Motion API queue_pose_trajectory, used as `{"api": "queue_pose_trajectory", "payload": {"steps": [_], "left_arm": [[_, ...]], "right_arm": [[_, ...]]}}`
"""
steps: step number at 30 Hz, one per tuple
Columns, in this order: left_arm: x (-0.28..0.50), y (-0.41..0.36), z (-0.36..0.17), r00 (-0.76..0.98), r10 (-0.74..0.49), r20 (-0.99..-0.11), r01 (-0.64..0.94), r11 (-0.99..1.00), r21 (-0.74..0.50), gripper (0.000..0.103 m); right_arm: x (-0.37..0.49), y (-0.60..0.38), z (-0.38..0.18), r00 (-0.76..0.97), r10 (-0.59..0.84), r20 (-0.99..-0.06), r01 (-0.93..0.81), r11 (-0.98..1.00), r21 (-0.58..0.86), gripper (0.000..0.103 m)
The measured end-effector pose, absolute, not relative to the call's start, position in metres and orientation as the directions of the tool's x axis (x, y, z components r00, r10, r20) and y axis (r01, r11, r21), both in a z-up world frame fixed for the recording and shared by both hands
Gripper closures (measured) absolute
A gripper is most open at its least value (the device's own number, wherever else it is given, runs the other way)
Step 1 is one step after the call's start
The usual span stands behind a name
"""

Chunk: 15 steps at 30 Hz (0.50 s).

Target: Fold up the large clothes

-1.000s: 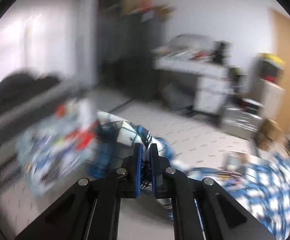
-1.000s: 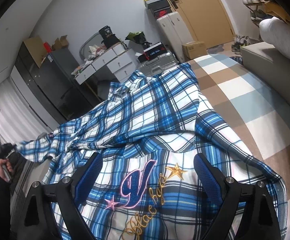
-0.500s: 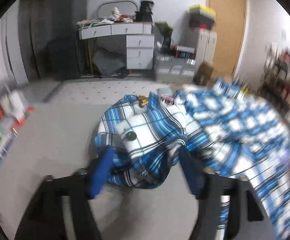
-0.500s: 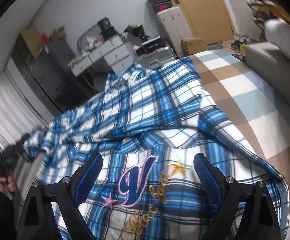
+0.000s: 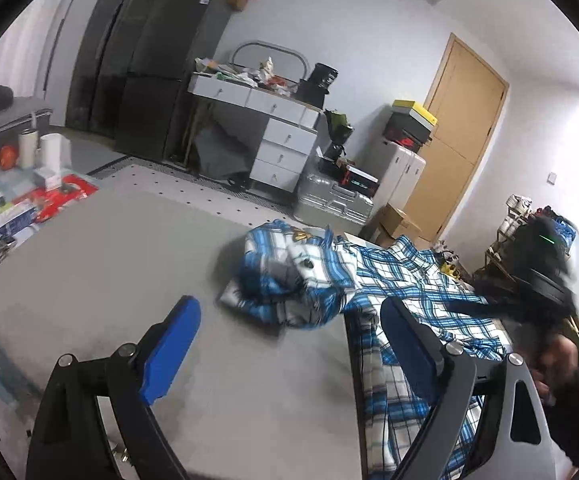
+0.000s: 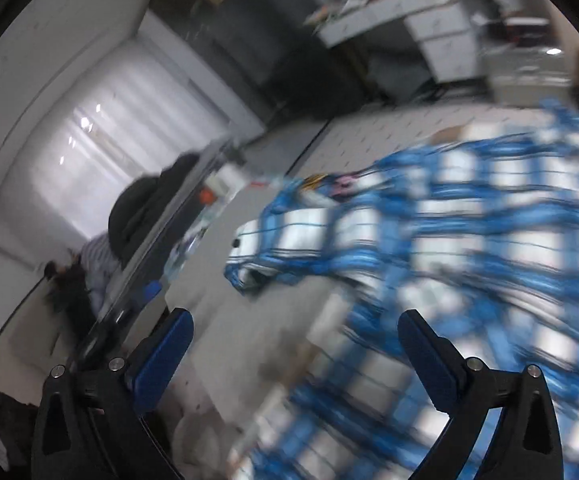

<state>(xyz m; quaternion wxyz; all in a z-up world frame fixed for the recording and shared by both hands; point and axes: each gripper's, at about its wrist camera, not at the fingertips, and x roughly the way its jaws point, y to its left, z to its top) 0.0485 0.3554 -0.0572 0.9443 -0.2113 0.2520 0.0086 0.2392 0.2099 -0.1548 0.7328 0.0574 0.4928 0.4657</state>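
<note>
A blue-and-white plaid shirt [image 5: 373, 280] lies across a grey surface [image 5: 129, 264]. Its sleeve end sits bunched in a heap [image 5: 285, 280] just past my left gripper [image 5: 289, 312]. The left jaws are opening, with nothing between them, and the sleeve heap lies free ahead. In the right wrist view the picture is blurred by motion. There the plaid shirt [image 6: 449, 248] spreads to the right, and its crumpled sleeve end [image 6: 273, 248] lies ahead of my right gripper [image 6: 295, 328]. The right jaws are opening wide and hold nothing.
Packets and white cups [image 5: 45, 152] clutter the surface's far left edge. A white drawer desk [image 5: 265, 128], silver cases [image 5: 335, 200] and a wooden door [image 5: 449, 136] stand beyond. A person's hand and dark sleeve [image 5: 561, 360] with the other gripper are at the right.
My left gripper let go of the sleeve, opened wide and drew back; the sleeve now lies bunched on the surface. My right gripper swung fast leftward from the embroidered shirt back toward the sleeve.
</note>
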Motion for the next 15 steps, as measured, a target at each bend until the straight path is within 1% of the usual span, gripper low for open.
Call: {"api": "queue_pose_trajectory", "payload": {"steps": [1, 4, 5, 7, 8, 9, 10, 11, 12, 14, 15], "left_arm": [[0.041, 0.355, -0.058, 0.874, -0.084, -0.478, -0.128, 0.91, -0.395, 0.014], [0.031, 0.355, -0.064, 0.875, -0.068, -0.479, -0.15, 0.904, -0.401, 0.014], [0.029, 0.356, -0.066, 0.872, -0.066, -0.485, -0.158, 0.9, -0.407, 0.014], [0.025, 0.359, -0.074, 0.867, -0.081, -0.492, -0.158, 0.891, -0.425, 0.014], [0.024, 0.36, -0.076, 0.865, -0.084, -0.495, -0.16, 0.889, -0.43, 0.014], [0.024, 0.361, -0.079, 0.862, -0.077, -0.501, -0.17, 0.887, -0.429, 0.014], [0.022, 0.363, -0.081, 0.862, -0.071, -0.501, -0.176, 0.886, -0.429, 0.014], [0.02, 0.365, -0.082, 0.864, -0.068, -0.499, -0.18, 0.884, -0.432, 0.014], [0.021, 0.367, -0.085, 0.864, -0.067, -0.499, -0.186, 0.879, -0.439, 0.014], [0.022, 0.372, -0.089, 0.86, -0.07, -0.505, -0.197, 0.867, -0.458, 0.014], [0.022, 0.373, -0.091, 0.86, -0.076, -0.505, -0.2, 0.861, -0.468, 0.014]], "right_arm": [[0.249, 0.236, -0.169, 0.038, 0.725, -0.688, -0.602, 0.566, 0.563, 0.0], [0.273, 0.279, -0.201, -0.036, 0.717, -0.696, -0.517, 0.583, 0.627, 0.0], [0.28, 0.29, -0.208, -0.036, 0.708, -0.706, -0.488, 0.604, 0.63, 0.002], [0.288, 0.308, -0.214, -0.013, 0.689, -0.725, -0.481, 0.631, 0.609, 0.012], [0.288, 0.312, -0.213, 0.016, 0.668, -0.744, -0.492, 0.653, 0.576, 0.034], [0.285, 0.317, -0.209, 0.042, 0.648, -0.761, -0.518, 0.665, 0.537, 0.062], [0.28, 0.321, -0.201, 0.074, 0.632, -0.771, -0.559, 0.667, 0.493, 0.073], [0.273, 0.322, -0.192, 0.115, 0.627, -0.77, -0.597, 0.664, 0.451, 0.089], [0.265, 0.321, -0.179, 0.163, 0.634, -0.756, -0.643, 0.65, 0.406, 0.095], [0.254, 0.311, -0.155, 0.212, 0.664, -0.717, -0.693, 0.62, 0.368, 0.099], [0.25, 0.301, -0.14, 0.245, 0.683, -0.688, -0.705, 0.613, 0.357, 0.099]]}}
